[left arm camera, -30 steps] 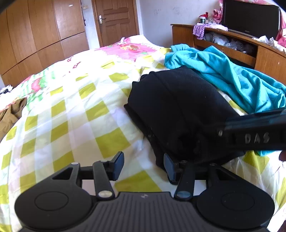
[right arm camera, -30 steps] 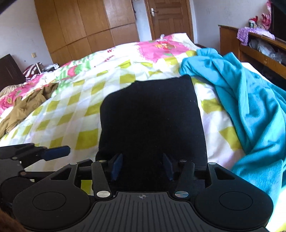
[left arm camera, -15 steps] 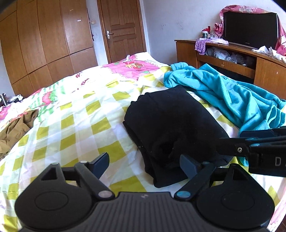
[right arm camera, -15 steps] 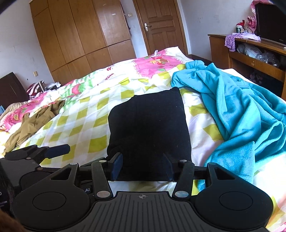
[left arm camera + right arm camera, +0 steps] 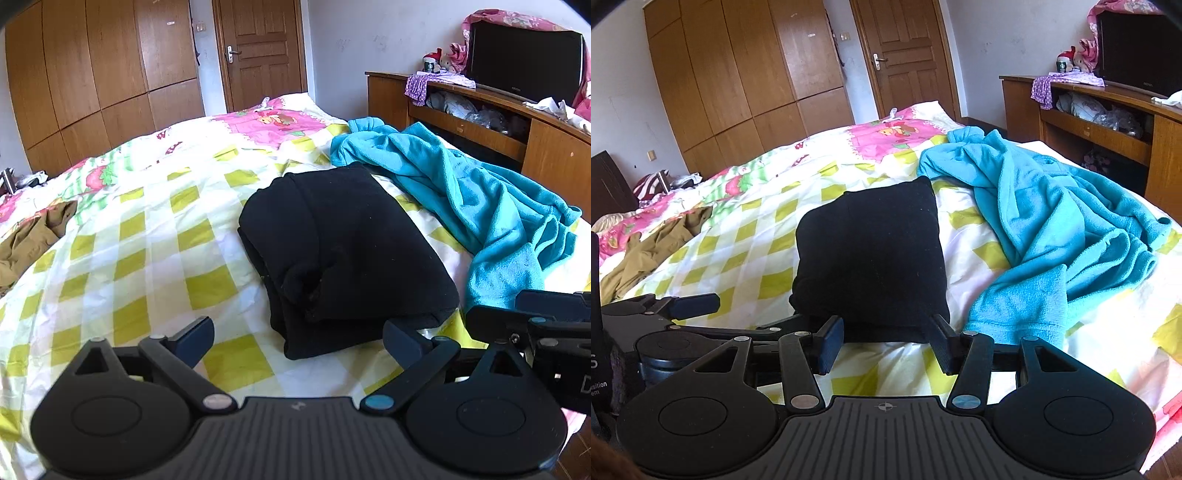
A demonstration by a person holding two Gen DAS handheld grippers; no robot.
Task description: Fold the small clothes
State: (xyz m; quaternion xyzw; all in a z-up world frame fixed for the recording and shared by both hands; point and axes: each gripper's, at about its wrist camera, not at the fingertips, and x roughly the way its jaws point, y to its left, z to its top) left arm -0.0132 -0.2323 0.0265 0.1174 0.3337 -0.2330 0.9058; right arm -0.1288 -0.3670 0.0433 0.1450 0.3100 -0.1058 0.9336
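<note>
A home bedroom — bed (image 5: 155,236), wooden wardrobe (image 5: 99,74), door (image 5: 262,51) — with a television (image 5: 524,61).

Bed (image 5: 155,258) (checked yellow-white cover): folded black garment (image 5: 343,251) centre, blue robe (image 5: 480,206) right, brown garment (image 5: 29,240) left.

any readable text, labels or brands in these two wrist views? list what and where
"D": white letter, cut off at the frame edge, on the black body of the right gripper in the left wrist view.
"S", then "sition" and "em": cut-off white print on a black device body at the left edge of the right wrist view.
Logo on the black television's lower bezel: too small to read.
Green-and-white cup on the wooden cabinet: print too blurred to read.
</note>
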